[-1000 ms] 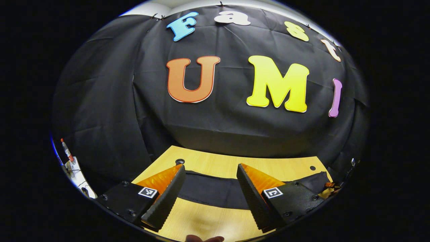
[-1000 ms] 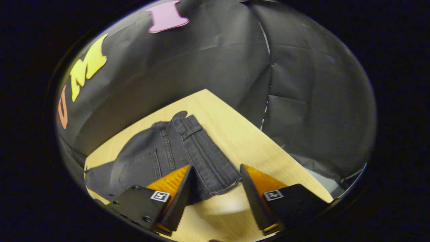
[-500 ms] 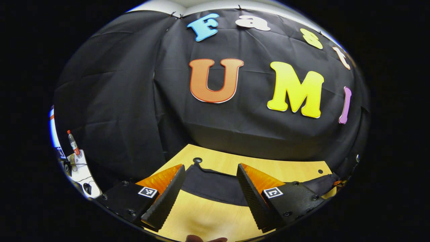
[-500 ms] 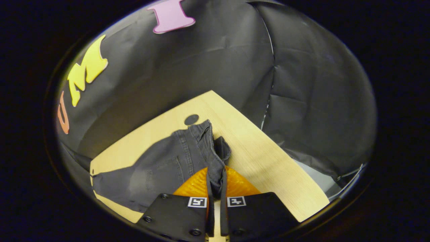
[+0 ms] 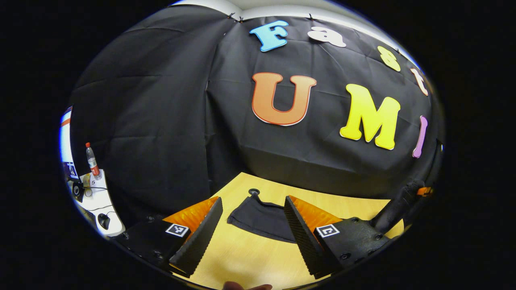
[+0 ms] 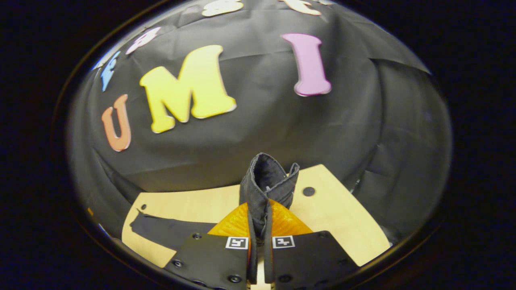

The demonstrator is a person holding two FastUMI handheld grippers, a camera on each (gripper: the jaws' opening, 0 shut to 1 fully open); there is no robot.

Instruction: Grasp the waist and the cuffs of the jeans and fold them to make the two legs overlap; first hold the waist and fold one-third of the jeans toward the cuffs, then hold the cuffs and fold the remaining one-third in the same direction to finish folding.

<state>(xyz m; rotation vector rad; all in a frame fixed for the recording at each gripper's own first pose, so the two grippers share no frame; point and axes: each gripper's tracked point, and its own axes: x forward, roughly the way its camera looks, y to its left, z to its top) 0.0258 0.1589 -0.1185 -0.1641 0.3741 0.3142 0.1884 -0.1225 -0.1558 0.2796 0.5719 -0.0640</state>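
Note:
Dark jeans lie on the wooden table. In the left gripper view their cuff end rests flat just beyond my left gripper, which hovers open above it with nothing between the fingers. At that view's far right the jeans rise off the table toward the other gripper. In the right gripper view my right gripper is shut on the waist, and a fold of waistband stands up between the fingers. The legs trail to the left on the table.
The table has small round holes near its far edge, which meets the black cloth wall. A white side table with a bottle and cables stands off to the left.
The right gripper closed on the waist and raised it off the table, turning toward the back wall. The left gripper stayed open while the jeans slid right in front of it.

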